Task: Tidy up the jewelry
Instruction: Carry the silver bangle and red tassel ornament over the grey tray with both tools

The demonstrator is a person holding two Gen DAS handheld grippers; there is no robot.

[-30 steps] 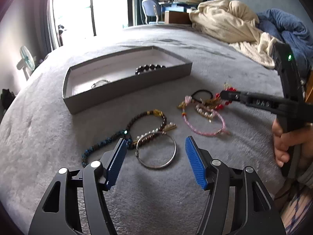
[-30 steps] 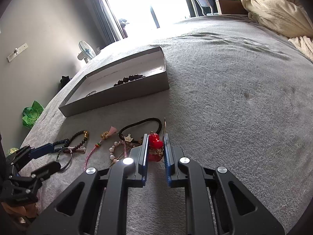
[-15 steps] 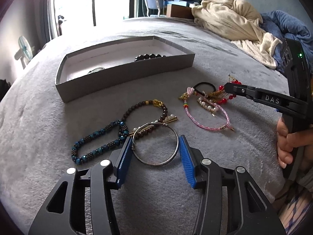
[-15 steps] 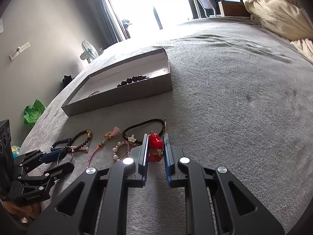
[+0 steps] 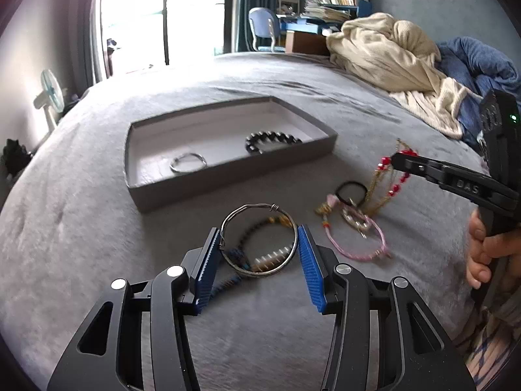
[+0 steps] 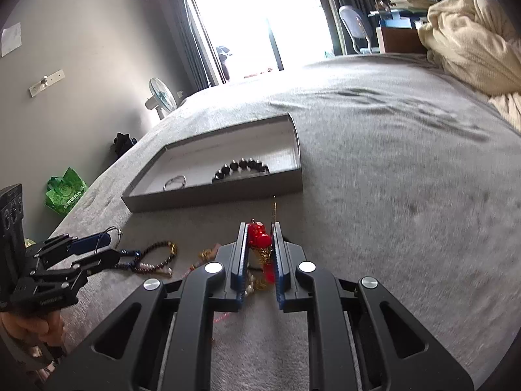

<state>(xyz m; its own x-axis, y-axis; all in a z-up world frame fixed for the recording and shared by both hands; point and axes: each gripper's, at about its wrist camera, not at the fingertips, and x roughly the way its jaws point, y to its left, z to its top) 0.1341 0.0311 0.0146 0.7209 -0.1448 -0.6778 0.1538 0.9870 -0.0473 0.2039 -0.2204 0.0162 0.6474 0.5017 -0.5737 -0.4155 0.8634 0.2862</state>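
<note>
The left gripper (image 5: pixel 259 254) is nearest in its own view, its blue pads (image 5: pixel 208 260) closed onto the two sides of a silver bangle (image 5: pixel 259 239), which stands lifted off the grey bedcover (image 5: pixel 81 228) between them. Under and behind the bangle lie a blue bead strand (image 5: pixel 236 257) and a dark bead bracelet (image 5: pixel 260 226), blurred, with a row of pearls (image 5: pixel 272 257) showing through the ring. Just to the right on the cover rest a pink bracelet (image 5: pixel 361 244) and, beyond it, a black hair tie (image 5: pixel 350 190). The right gripper (image 6: pixel 259 254) holds its jaws nearly shut on a red-bead ornament (image 6: pixel 259 239), with only a narrow gap that the beads fill; from the left wrist view its gold chains and red beads (image 5: pixel 384 182) hang down from the fingertips — whether their lower ends touch the cover cannot be told. Farther on sits a grey tray (image 5: pixel 228 179), shallow and open, holding a small silver ring (image 5: pixel 188 163) toward its left and a black bead bracelet (image 5: pixel 270 138) toward its right, the two well apart. Beyond the tray the cover runs to a cream blanket (image 5: pixel 384 55) heaped at the far right, a fan (image 5: pixel 50 93) at the left, and a bright doorway (image 6: pixel 250 16) behind.
</note>
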